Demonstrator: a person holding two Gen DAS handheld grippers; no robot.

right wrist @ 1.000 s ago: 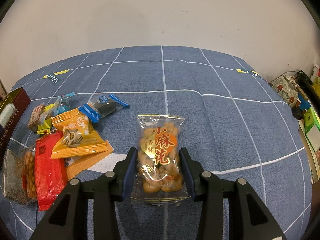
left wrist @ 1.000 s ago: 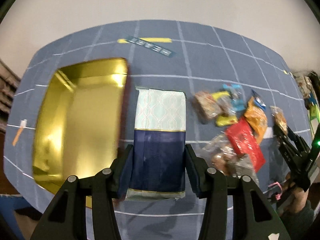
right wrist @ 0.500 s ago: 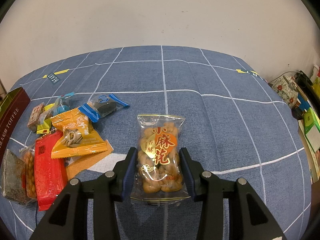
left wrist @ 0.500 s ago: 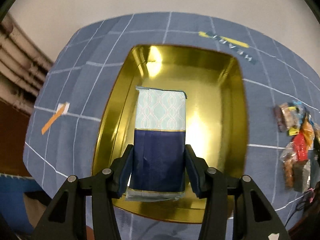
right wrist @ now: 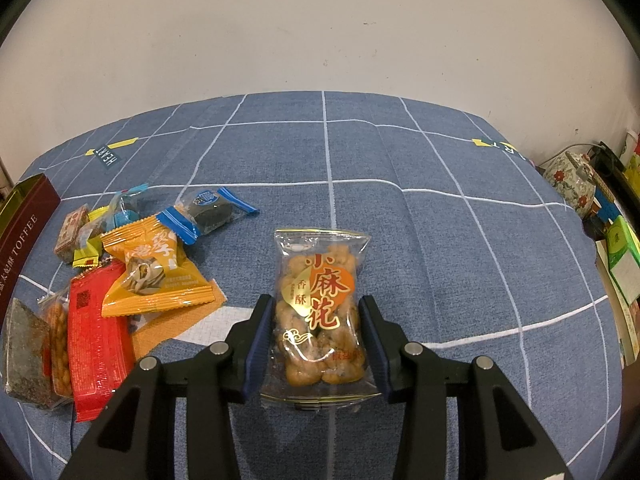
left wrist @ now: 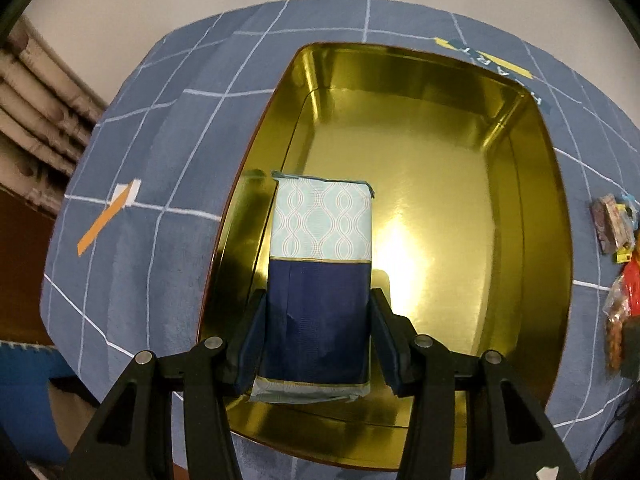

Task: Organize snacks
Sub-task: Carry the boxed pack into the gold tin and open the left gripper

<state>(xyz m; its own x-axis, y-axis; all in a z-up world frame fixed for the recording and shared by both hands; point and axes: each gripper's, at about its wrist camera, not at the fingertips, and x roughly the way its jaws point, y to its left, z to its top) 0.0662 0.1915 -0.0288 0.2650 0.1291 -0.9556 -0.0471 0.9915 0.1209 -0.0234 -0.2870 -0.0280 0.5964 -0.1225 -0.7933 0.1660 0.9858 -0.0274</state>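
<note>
You are holding the navy and pale-blue patterned foil packet (left wrist: pixel 320 284) in the left gripper (left wrist: pixel 318 340), its jaws pressed against the packet's dark lower half, and the packet is hanging over the near-left part of the shiny gold rectangular tin (left wrist: pixel 520 208). It is looking light and fairly flat, with crisp wrapping that probably dents easily, so the grip low on its sides seems sensible. The tin's near and left rims are lying close beneath it, while the floor to the right and far side is offering wide bare room for setting it down. Further right, on the blue checked cloth (right wrist: pixel 460 240), the loose pile of small wrapped snacks (right wrist: pixel 120 280) is lying near the tin's maroon outer wall (right wrist: pixel 28 220). You are gripping the clear bag of golden fried dough twists (right wrist: pixel 320 308) in the right gripper (right wrist: pixel 318 344), jaws closed on its lower sides. Its contents are likely brittle and the film slippery, so squeezing gently seems wise. Open cloth is stretching right and far of it, well apart from the clutter at the right edge.
</note>
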